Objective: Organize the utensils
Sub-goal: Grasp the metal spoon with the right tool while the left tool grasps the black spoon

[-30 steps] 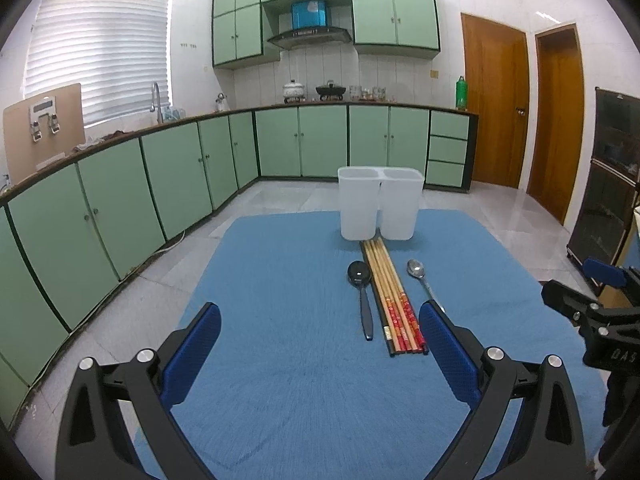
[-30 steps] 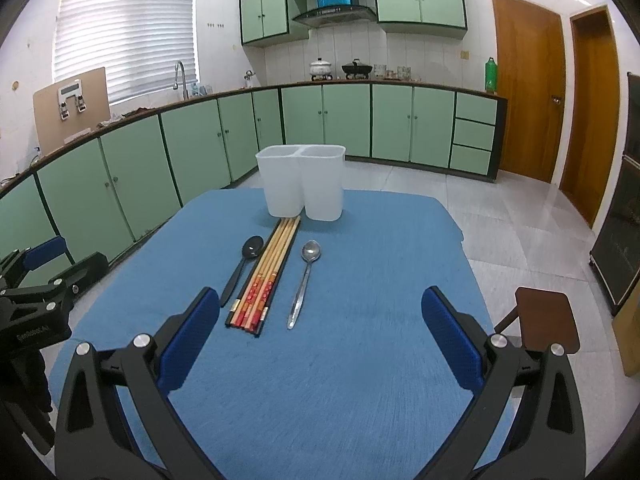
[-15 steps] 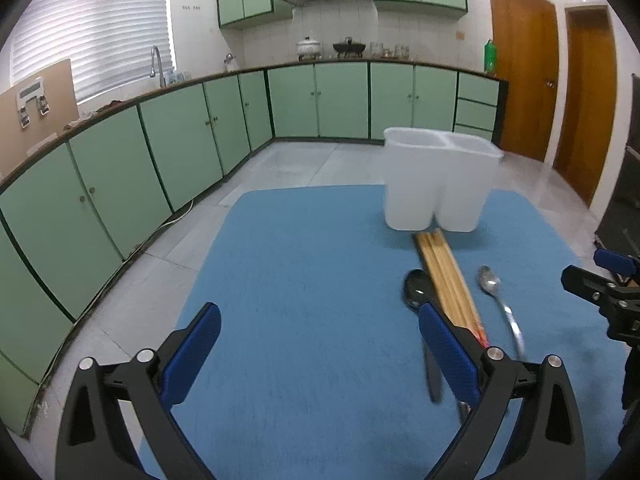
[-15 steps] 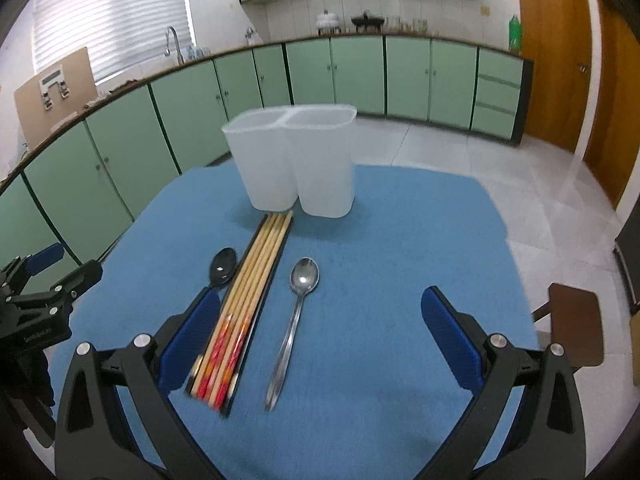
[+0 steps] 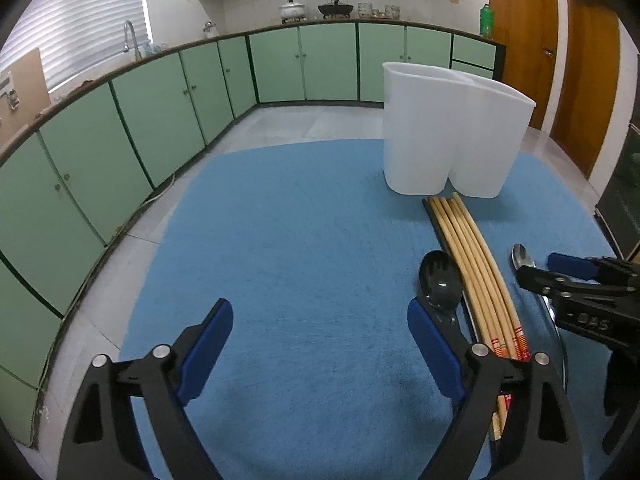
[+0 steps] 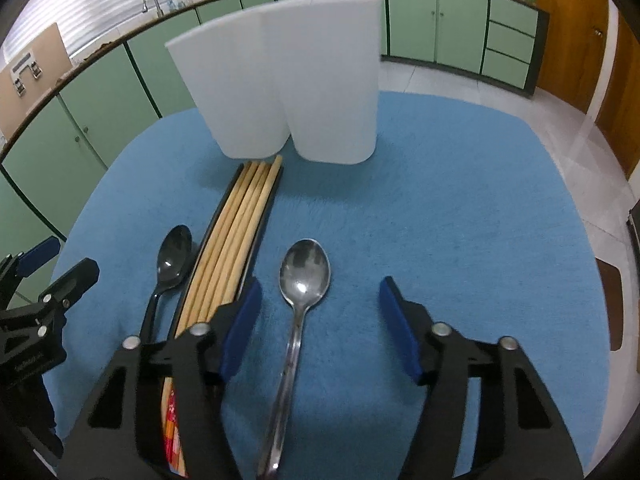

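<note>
Kitchen with green cabinets all round, blue-covered tabletop in the middle. Utensils lie in a row on it: black spoon, bundle of wooden chopsticks with two black ones along its sides, then silver spoon, bowls and tips toward a white two-compartment holder standing upright just past the chopstick tips. Black spoon just beside the chopsticks, silver spoon a little apart from them. Right gripper low over the silver spoon, handle running between its blue pads, pads clear of it on both sides; jaws have just been closing, about half apart, nothing clamped. Its left pad sits over the chopsticks' lower ends. Left gripper wide apart over bare blue cover, jaws have just closed in slightly, nothing between them; its right pad overlaps the black spoon's neck in the left wrist view, contact cannot be told. Each gripper shows at the edge of the other's view. Wooden doors at back right, sink tap by the window blinds.
</note>
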`<state>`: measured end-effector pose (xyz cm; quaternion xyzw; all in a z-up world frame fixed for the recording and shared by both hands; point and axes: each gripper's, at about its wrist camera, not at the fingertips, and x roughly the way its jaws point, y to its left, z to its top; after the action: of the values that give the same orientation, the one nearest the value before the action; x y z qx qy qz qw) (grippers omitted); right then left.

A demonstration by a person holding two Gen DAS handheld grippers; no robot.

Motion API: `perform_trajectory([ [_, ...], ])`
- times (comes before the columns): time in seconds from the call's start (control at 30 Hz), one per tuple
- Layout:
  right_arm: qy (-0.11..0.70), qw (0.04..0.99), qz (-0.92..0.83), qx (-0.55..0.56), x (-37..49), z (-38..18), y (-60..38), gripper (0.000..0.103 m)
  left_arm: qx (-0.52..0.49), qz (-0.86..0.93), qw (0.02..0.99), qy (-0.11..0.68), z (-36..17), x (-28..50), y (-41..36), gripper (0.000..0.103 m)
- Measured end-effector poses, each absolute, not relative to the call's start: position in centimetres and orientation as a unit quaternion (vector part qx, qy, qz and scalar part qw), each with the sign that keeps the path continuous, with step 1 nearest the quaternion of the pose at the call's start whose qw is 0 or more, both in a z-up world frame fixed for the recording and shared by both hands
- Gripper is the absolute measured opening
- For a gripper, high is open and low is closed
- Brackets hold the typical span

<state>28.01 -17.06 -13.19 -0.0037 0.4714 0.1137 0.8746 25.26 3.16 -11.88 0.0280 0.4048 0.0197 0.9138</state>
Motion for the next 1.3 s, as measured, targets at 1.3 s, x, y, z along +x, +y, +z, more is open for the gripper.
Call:
perform_trajectory([
  [1.3,0.468,0.877,0.102,-0.031,28.1,-12.5,-16.1,0.034,0.024,-0.027,0.895,0.445,-13.8,29.8,1.3,0.091],
])
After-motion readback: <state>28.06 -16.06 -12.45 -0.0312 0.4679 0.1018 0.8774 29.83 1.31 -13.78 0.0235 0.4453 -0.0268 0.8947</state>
